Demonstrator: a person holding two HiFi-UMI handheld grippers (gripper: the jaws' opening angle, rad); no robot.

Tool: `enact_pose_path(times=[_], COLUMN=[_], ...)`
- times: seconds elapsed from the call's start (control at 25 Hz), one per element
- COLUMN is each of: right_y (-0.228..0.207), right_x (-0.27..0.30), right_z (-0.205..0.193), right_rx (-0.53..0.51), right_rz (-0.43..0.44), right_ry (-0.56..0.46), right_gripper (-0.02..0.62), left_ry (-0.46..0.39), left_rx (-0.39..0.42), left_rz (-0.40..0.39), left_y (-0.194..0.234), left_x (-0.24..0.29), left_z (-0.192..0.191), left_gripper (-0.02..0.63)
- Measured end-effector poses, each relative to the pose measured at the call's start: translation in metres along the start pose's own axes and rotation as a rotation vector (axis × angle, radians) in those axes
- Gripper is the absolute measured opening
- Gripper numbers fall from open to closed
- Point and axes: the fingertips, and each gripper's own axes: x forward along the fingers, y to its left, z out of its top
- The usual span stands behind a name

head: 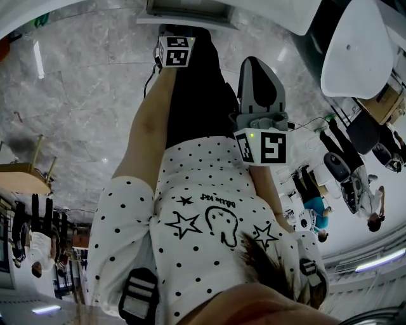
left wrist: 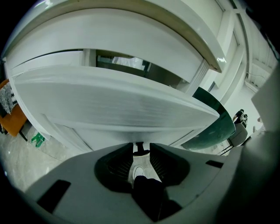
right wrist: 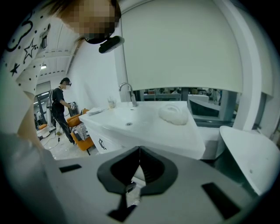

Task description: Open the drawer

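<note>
The white drawer front [left wrist: 113, 109] fills the left gripper view, and it stands out from the cabinet with a dark gap above it. Its small black handle [left wrist: 140, 150] sits between the tips of my left gripper [left wrist: 141, 145], whose jaws are closed on it. In the head view my left gripper [head: 176, 30] reaches to the white drawer edge [head: 184, 14] at the top. My right gripper [head: 257, 66] hangs beside my leg, away from the drawer. In the right gripper view its jaws [right wrist: 139, 152] meet at the tips with nothing between them.
A white sink counter [right wrist: 144, 127] with a tap [right wrist: 127, 92] and a white lump [right wrist: 173, 113] lies ahead of the right gripper. Its cabinet has a black handle [right wrist: 101, 143]. A white chair [head: 355, 44] stands to the right. A person [right wrist: 61, 109] stands far left by an orange seat [right wrist: 81, 135].
</note>
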Motion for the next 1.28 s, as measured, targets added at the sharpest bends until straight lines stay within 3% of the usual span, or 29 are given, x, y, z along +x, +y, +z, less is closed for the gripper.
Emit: enact_pose_path(times=[1.28], right_y=[0.0003], right_x=[0.0005], right_z=[-0.0022], right_rx=[0.008], right_rz=[-0.012], right_ry=[0.003], right_gripper=[0.014], left_ry=[-0.009], left_rx=[0.022], left_rz=[0.004], left_y=[0.0000], left_x=[-0.0030], left_z=[-0.0006], left_gripper=[0.121])
